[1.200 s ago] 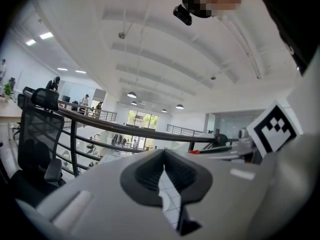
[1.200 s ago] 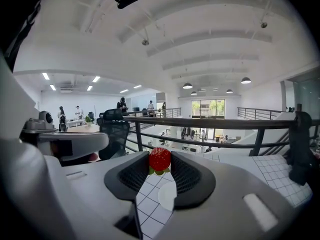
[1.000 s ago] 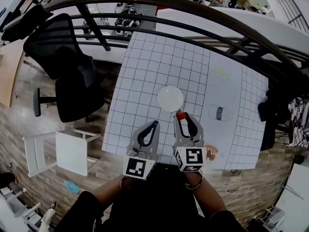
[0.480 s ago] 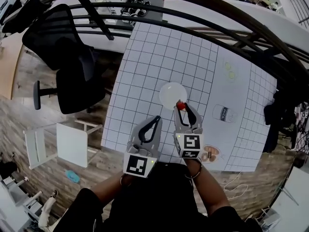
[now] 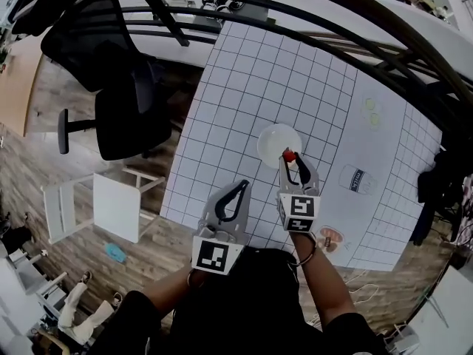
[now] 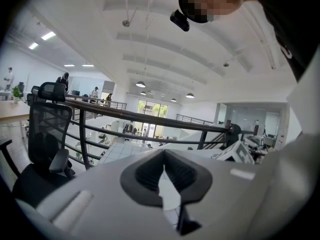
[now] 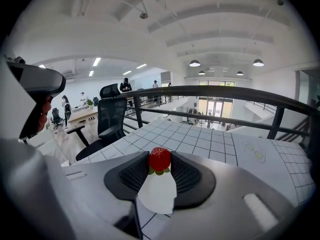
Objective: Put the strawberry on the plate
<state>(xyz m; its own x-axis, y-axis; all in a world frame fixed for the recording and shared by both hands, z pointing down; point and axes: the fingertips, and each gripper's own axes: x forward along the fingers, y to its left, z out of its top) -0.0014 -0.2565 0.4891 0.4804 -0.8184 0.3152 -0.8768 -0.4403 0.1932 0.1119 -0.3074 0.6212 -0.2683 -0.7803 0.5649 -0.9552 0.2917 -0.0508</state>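
Head view: strawberry (image 5: 289, 155) in right claw (image 5: 290, 159) over edge of white plate (image 5: 270, 139)

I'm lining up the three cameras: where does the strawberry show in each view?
Head view: the strawberry sits at the tips of the right gripper, by the near-right rim of the plate.
Left gripper view: not in it.
Right gripper view: strawberry at centre, pinched between the jaws.
Shared landmark: the black office chair, on the left in every view.
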